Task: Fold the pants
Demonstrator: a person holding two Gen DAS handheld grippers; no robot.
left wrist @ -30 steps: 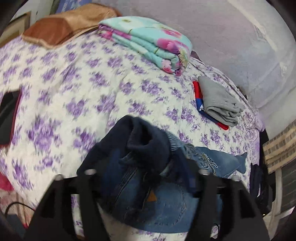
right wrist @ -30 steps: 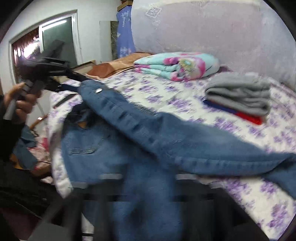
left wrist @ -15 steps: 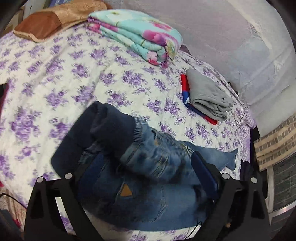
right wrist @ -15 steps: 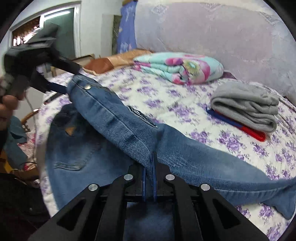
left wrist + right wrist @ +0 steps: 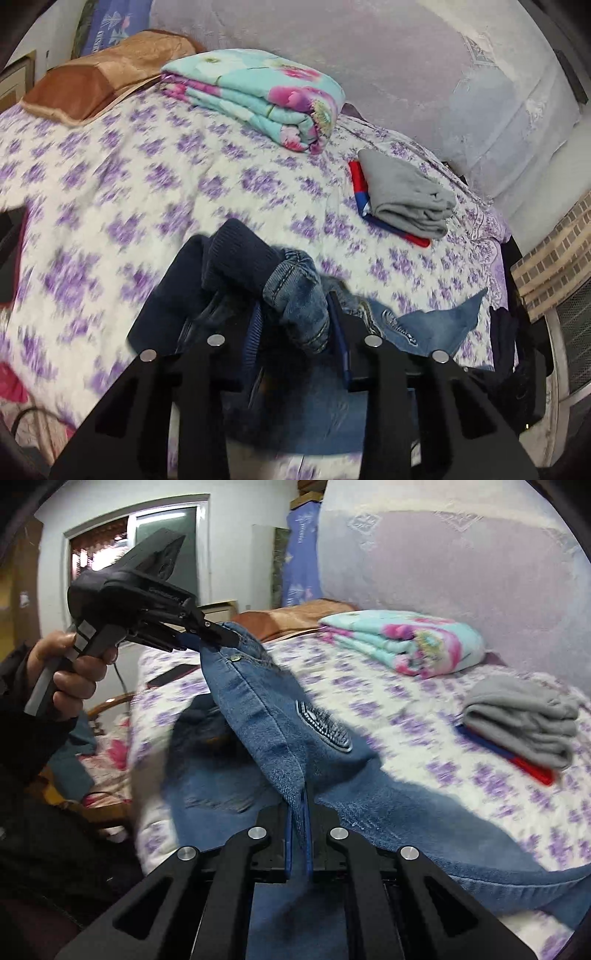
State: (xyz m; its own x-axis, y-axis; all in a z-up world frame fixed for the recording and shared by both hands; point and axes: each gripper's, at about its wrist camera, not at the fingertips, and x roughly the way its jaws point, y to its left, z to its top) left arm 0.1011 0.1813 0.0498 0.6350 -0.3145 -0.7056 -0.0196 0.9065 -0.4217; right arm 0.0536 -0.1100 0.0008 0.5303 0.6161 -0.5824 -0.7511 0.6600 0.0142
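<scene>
Blue denim pants (image 5: 295, 746) with a dark knit waistband (image 5: 236, 258) are lifted off the bed. My left gripper (image 5: 295, 325) is shut on the bunched waistband; it also shows in the right wrist view (image 5: 218, 638), held in a hand, gripping the waist corner near a metal button. My right gripper (image 5: 299, 834) is shut on a fold of the denim edge lower down. The fabric hangs taut between the two grippers. One leg end (image 5: 454, 317) lies on the bed to the right.
The bed has a purple-flowered quilt (image 5: 155, 192). A folded teal floral blanket (image 5: 258, 92) and a brown pillow (image 5: 92, 77) lie at the back. Folded grey clothes on a red-blue item (image 5: 406, 195) lie at right. A phone (image 5: 173, 674) lies on the bed's left edge.
Both grippers have lifted the pants higher. The left gripper has closed tighter on the waistband and risen. The denim between the grippers now hangs steeper.
</scene>
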